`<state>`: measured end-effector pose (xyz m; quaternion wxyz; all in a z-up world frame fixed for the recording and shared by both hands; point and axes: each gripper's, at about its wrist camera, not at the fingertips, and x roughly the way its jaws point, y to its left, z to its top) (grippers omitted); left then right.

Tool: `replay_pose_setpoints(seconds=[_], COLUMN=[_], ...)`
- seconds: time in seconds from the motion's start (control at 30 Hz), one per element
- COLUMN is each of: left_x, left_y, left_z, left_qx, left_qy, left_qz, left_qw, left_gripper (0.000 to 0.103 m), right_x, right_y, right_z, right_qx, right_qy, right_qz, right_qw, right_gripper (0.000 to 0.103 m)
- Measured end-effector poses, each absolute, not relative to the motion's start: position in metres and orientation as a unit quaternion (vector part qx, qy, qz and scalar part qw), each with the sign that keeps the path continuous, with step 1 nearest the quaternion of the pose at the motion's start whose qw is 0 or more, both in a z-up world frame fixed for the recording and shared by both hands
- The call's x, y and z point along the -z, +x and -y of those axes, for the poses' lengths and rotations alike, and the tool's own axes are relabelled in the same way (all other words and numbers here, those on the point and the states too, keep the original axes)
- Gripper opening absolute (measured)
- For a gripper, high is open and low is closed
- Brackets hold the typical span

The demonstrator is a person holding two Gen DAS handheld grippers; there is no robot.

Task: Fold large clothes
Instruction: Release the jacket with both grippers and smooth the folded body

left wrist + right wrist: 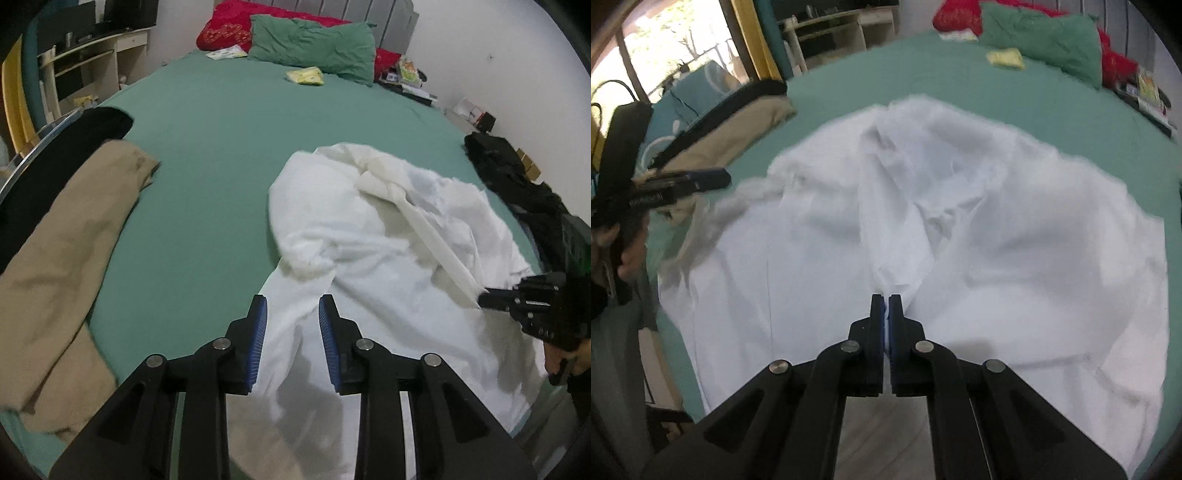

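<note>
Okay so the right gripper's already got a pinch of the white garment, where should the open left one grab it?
Judging by its pose, take the white garment by the loose strip of hem straight ahead of the left gripper, coming in low from the near bed edge. The strip runs between the open jaws, so closing catches one layer. The right gripper holds another fold.

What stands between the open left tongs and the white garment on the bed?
Nothing visible. The left tongs hang open directly over the white garment, with only its fabric between the pads. The right tongs already pinch it.

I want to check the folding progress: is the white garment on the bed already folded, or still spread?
Still spread and rumpled. The white garment lies loosely across the green bed with no neat fold; the right hand-held gripper pinches its cloth.
</note>
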<state>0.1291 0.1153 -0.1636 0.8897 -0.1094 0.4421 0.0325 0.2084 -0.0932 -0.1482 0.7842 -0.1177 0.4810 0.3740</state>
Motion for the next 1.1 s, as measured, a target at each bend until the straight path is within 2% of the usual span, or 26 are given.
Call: replay_pose_setpoints(seconds=[0.13, 0.23, 0.27, 0.33, 0.37, 0.4, 0.63, 0.73, 0.97, 1.1], left_x=[0.173, 0.172, 0.170, 0.167, 0.166, 0.167, 0.199, 0.199, 0.187, 0.160], left_y=[0.119, 0.111, 0.109, 0.106, 0.106, 0.107, 0.111, 0.104, 0.082, 0.078], left_z=[-0.118, -0.127, -0.129, -0.133, -0.135, -0.136, -0.136, -0.131, -0.124, -0.138], left_qx=[-0.061, -0.075, -0.080, -0.087, -0.089, -0.091, -0.081, -0.072, -0.038, -0.062], left_qy=[-0.093, -0.096, -0.096, -0.098, -0.100, -0.100, -0.086, -0.081, -0.089, -0.102], left_qz=[-0.459, -0.449, -0.445, -0.434, -0.430, -0.430, -0.498, -0.506, -0.533, -0.484], left_qw=[0.881, 0.885, 0.887, 0.892, 0.893, 0.893, 0.859, 0.856, 0.841, 0.867], left_gripper=[0.033, 0.036, 0.037, 0.038, 0.041, 0.045, 0.047, 0.047, 0.047, 0.047], right_x=[0.150, 0.125, 0.117, 0.110, 0.110, 0.113, 0.165, 0.159, 0.121, 0.107], right_y=[0.204, 0.203, 0.206, 0.216, 0.226, 0.233, 0.246, 0.224, 0.195, 0.176], right_z=[0.107, 0.120, 0.121, 0.120, 0.119, 0.112, 0.085, 0.082, 0.156, 0.232], right_qx=[-0.369, -0.387, -0.386, -0.376, -0.371, -0.368, -0.352, -0.363, -0.311, -0.230], right_qy=[-0.069, -0.036, -0.039, -0.043, -0.038, -0.032, -0.083, -0.123, -0.075, -0.075], right_qz=[-0.500, -0.461, -0.444, -0.429, -0.427, -0.427, -0.512, -0.500, -0.498, -0.497], right_qw=[0.781, 0.798, 0.807, 0.820, 0.824, 0.825, 0.779, 0.777, 0.806, 0.833], right_gripper=[0.005, 0.006, 0.010, 0.030, 0.049, 0.053, 0.054, 0.054, 0.054, 0.054])
